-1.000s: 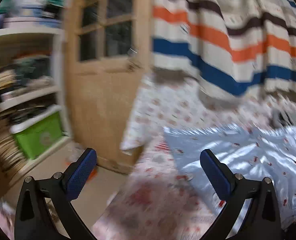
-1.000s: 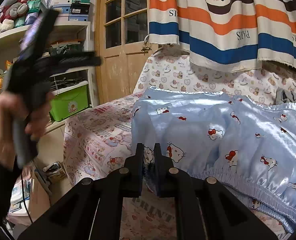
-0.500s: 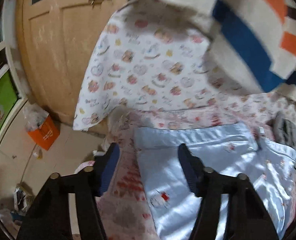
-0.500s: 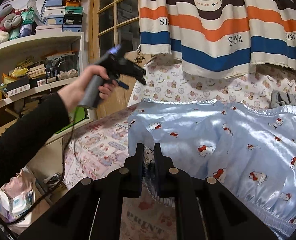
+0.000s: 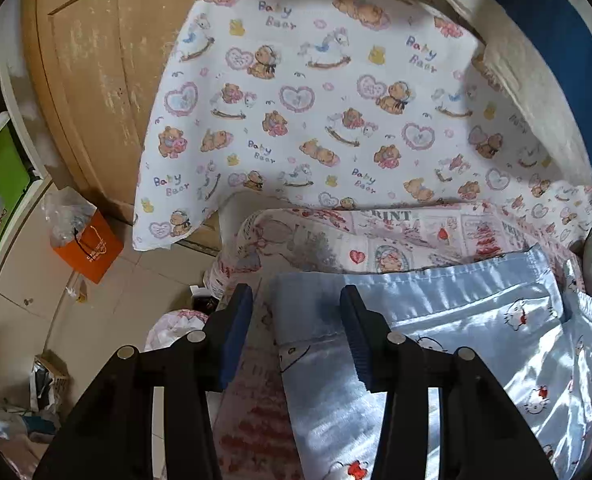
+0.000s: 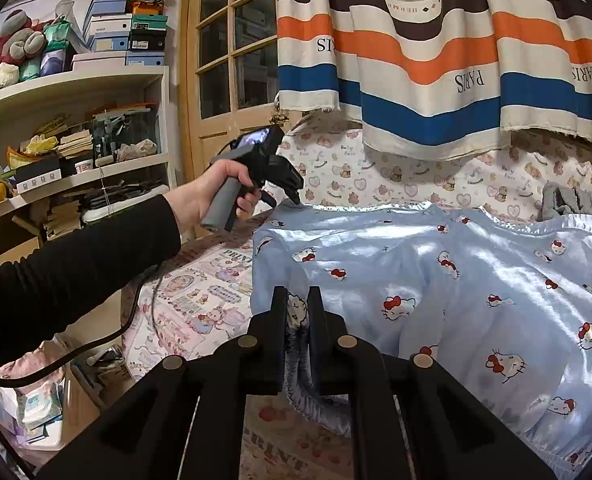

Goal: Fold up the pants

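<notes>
Light blue satin pants (image 6: 416, 260) with a cat print lie spread on the printed bed sheet (image 6: 200, 300). My right gripper (image 6: 297, 300) is shut on the near gathered edge of the pants. A hand in a black sleeve (image 6: 76, 268) holds my left gripper (image 6: 296, 199), which points down at the pants' far left corner. In the left wrist view, that hemmed corner of the pants (image 5: 304, 300) lies between the jaws of the left gripper (image 5: 296, 300). The jaws are closing, and the blue pads (image 5: 238, 320) stand clear of the cloth.
A bear-print cloth (image 5: 316, 100) hangs behind the bed under a striped curtain (image 6: 436, 60). A wooden door (image 5: 92, 80) and crowded shelves (image 6: 76, 140) stand to the left. An orange bag (image 5: 90, 248) sits on the floor. Grey clothing (image 6: 568, 200) lies at the far right.
The left gripper swung away from the door and down over the pants' far corner, and its jaws narrowed. The right gripper stayed put, gripping the pants.
</notes>
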The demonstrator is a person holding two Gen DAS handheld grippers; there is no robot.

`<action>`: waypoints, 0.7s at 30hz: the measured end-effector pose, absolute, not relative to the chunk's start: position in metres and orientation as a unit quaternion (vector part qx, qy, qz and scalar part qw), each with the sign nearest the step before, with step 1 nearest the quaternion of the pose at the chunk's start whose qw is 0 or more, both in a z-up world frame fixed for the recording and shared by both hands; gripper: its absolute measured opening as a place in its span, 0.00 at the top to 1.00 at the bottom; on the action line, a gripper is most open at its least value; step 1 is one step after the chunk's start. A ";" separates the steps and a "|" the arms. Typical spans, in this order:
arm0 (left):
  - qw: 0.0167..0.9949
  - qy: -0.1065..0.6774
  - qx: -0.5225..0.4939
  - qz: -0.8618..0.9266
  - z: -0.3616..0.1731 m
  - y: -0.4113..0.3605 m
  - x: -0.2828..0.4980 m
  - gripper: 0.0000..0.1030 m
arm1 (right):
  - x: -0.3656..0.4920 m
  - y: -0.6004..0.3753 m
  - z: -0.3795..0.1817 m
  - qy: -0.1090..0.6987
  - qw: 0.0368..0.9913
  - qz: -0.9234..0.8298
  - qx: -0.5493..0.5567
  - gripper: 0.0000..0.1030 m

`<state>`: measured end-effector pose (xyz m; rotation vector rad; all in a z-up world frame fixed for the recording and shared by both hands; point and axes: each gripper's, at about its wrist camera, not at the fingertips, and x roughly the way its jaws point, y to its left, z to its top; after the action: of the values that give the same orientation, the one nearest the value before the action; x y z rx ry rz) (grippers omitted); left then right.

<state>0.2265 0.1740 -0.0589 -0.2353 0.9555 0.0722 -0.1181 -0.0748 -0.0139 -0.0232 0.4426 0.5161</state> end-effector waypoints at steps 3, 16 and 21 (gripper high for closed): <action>0.885 0.447 -0.125 0.024 -0.057 0.175 0.226 0.79 | -0.117 -0.073 -0.014 0.215 0.943 0.254 -0.016 0.91; 0.900 0.413 -0.134 0.026 -0.035 0.181 0.222 0.98 | -0.122 -0.072 -0.006 0.227 0.926 0.301 -0.014 0.91; 0.904 0.407 -0.121 0.045 -0.026 0.197 0.215 0.98 | -0.132 -0.055 -0.005 0.219 0.920 0.323 -0.024 0.91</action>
<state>0.2147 0.1968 -0.0264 -0.2499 0.8411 0.0929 -0.1319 -0.0553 -0.0049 -0.0487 0.4504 0.6645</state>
